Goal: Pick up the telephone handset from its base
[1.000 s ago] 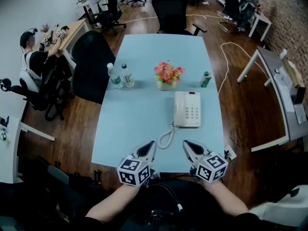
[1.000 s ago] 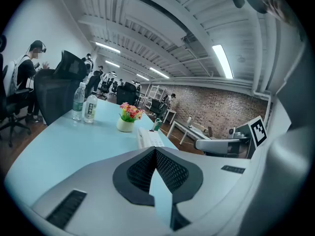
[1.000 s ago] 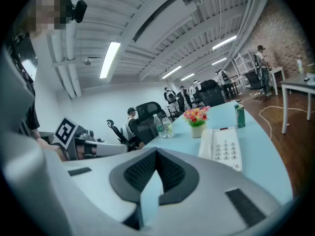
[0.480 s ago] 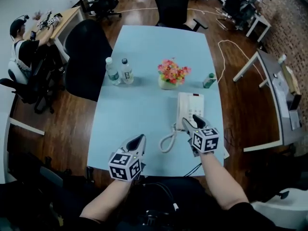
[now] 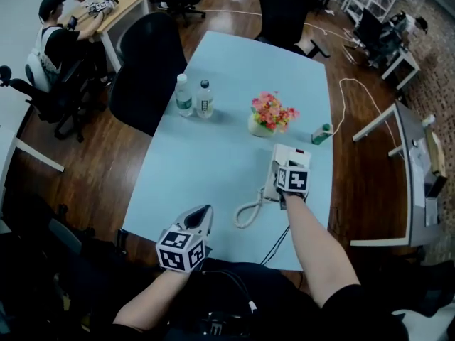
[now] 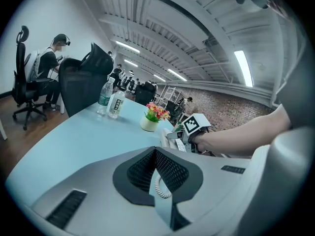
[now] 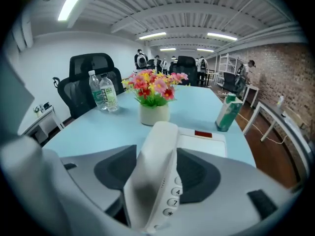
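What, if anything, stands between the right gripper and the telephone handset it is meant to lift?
Nothing visible does. The right gripper has its jaws opening on either side of the handset, which lies on its base; the pads are not pressing it. The flower pot stands beyond the phone.

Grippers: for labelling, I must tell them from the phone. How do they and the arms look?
The left gripper and right gripper are pale grey shells, dark textured pads, each bearing a cube of black-and-white square markers. Bare forearms, dark sleeves above. The right's jaws are opening, handset between.
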`<state>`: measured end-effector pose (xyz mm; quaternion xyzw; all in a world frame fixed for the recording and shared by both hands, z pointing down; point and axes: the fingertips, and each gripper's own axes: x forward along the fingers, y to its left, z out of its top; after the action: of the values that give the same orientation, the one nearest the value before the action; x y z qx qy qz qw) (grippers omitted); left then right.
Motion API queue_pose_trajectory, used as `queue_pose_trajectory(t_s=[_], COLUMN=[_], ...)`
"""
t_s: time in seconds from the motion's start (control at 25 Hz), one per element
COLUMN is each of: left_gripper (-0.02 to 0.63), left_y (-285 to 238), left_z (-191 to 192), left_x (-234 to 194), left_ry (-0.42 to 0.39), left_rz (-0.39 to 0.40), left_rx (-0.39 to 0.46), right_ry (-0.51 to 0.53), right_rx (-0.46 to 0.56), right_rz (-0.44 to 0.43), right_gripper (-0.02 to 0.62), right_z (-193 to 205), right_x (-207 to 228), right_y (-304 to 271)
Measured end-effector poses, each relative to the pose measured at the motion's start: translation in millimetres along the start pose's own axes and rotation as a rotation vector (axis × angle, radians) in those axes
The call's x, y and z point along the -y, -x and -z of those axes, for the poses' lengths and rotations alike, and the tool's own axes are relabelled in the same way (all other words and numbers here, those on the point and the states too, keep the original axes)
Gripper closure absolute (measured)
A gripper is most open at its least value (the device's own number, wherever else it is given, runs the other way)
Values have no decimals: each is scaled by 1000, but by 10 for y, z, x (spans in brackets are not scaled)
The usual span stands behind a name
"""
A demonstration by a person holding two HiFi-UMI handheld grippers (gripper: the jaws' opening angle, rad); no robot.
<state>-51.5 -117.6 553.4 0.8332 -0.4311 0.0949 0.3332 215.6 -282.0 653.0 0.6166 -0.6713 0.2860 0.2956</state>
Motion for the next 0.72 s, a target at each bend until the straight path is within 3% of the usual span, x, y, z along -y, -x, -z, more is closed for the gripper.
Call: queue_pose_trajectory(t_s=[0.2, 0.44, 0.6, 0.72], left_gripper=[612, 612, 612, 612], left_y=[66, 210, 289, 303], left_z=[28, 86, 116, 131], left_x=[29, -49, -137, -177], left_ry=[1, 8, 11, 12], left_rz=[-8, -29, -45, -44], left_rx=[6, 4, 0, -4], right_ry=[17, -18, -58, -100], right_rx=[-46, -195, -206, -142], right_rz=[24, 51, 42, 46], right_gripper=[301, 281, 299, 316], right_z=[34, 292, 312, 185], right_x=[-23, -59, -97, -10], right_y=[-127, -305, -305, -281])
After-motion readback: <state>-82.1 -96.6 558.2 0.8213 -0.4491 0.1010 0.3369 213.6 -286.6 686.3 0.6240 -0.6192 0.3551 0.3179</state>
